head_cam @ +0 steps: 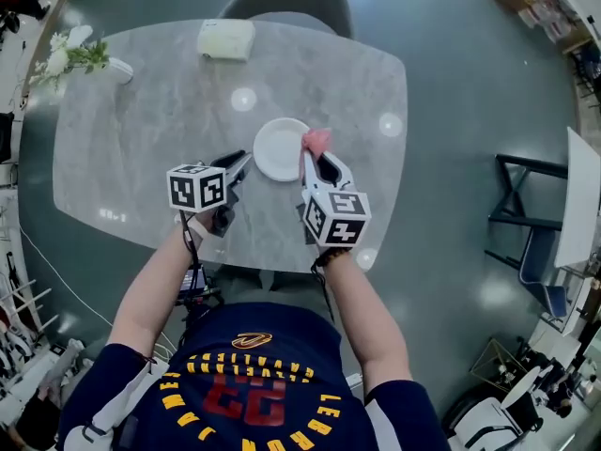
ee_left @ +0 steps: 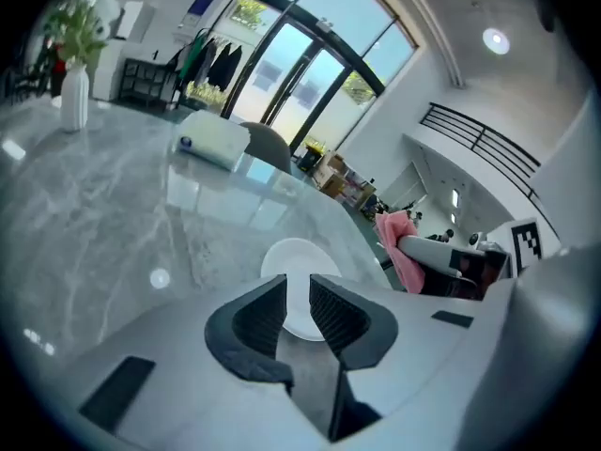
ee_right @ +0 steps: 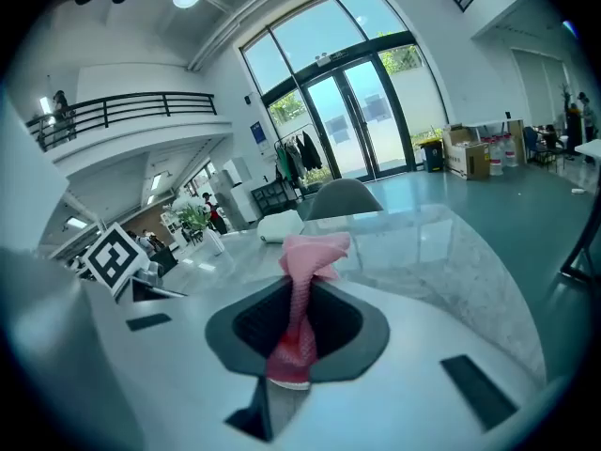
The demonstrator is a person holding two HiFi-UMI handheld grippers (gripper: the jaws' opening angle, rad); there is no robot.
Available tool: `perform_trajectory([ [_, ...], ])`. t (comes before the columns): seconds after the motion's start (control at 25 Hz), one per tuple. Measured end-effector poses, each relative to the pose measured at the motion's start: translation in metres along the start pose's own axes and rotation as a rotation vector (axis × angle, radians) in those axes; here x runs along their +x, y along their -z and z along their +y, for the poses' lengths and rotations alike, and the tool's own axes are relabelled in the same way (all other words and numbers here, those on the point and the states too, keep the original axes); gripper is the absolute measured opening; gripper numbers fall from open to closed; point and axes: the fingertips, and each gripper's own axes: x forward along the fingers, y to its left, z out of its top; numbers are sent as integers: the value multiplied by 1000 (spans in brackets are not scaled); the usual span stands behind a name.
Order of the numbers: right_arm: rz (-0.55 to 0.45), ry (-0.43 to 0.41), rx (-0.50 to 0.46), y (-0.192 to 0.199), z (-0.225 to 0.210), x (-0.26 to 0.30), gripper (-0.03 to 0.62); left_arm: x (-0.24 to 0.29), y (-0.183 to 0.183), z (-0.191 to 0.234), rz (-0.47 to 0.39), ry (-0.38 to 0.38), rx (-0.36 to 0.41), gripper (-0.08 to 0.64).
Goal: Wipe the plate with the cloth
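Head view first: where is the plate [head_cam: 281,148]?

Flat on the marble worktop [head_cam: 141,158], white and bare, with nothing lying on it. I'll place the rest from it.

And the cloth [head_cam: 316,140]?

Pink and bunched, at the plate's right rim and just over its edge. From above I cannot tell whether it touches the plate. The right gripper [head_cam: 315,158] has it. In the right gripper view the fingers are clenched on the cloth's middle, with a tuft standing past the tips and a tail trailing back between them.

The left gripper [head_cam: 240,163]?

Just beside the plate's left rim, low over the worktop. The left gripper view shows its fingers [ee_left: 263,313] parted by a narrow slit with nothing in it. The plate shows beyond, through the gap.

So which step is this?

I judge the cloth is in hand and brought to the plate, with wiping at its very start. No view shows a stroke under way.

What does the next move call for?

Probably lowering the tuft onto the plate's face and sweeping it across from the right rim. A smooth plate on polished stone may slide, so the left fingers could steady the near rim. The grip on the cloth should hold firm under the drag.
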Motion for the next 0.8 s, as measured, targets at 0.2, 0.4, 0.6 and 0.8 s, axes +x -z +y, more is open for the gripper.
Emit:
perform_trajectory([
  [0.2, 25, 16, -12, 2, -1, 23, 40, 25, 9, 17, 56, 11, -111, 75],
  [0.4, 82, 22, -59, 17, -1, 57, 40, 45, 14, 30, 91, 10, -155, 97],
  [0.6, 154, 16, -77, 36, 2, 85, 41, 55, 18, 32, 122, 23, -181, 95],
  [0.8, 219, 32, -85, 56, -1, 101, 40, 61, 21, 26, 150, 66, -242, 88],
])
